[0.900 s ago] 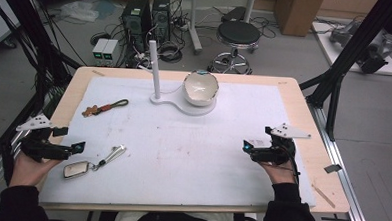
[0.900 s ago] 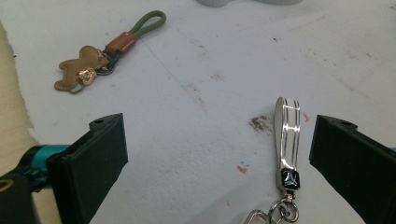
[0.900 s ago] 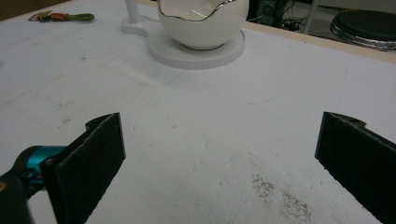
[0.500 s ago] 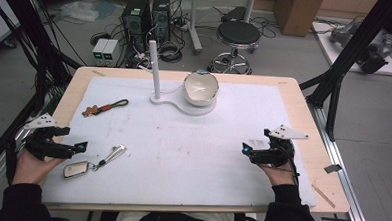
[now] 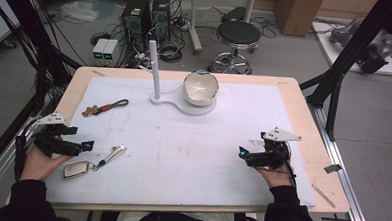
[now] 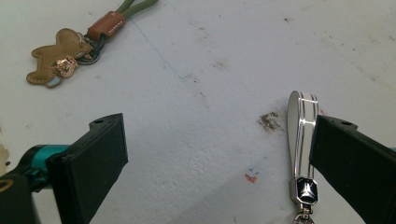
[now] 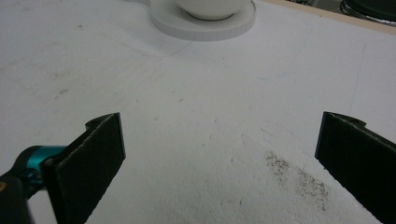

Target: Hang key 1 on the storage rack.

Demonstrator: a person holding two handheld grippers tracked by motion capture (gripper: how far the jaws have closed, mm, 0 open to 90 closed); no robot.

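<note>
While the left gripper [image 5: 87,146] hovers low over the white mat [image 5: 192,155] at the left side of the bench, its fingers [image 6: 95,158] stand wide open and hold nothing. Just beside the right one of them, in the left gripper view, lies the silver key fob [image 6: 301,140], a long flat metal piece with a dark emblem near its lower end; whether the finger touches it I cannot tell. In the high view this key fob [image 5: 113,153] lies flat on the mat, joined by a short link to a small pale tag [image 5: 77,170] near the person's left hand [image 5: 40,161]. Farther back on the mat rests a bear-shaped keychain [image 6: 60,58] with a green strap, well apart from the gripper.

I judge that the step in hand is the approach to the key fob, before any grasp. The next move probably calls for shifting the left gripper a little toward the fob, so that the metal piece comes between the fingers, then lowering and closing them on its narrow sides.

The right gripper [image 5: 242,153] waits at the right side of the mat, its fingers [image 7: 100,154] open too and empty, pointing toward the white bowl [image 5: 201,87] on its stand [image 5: 157,96].
</note>
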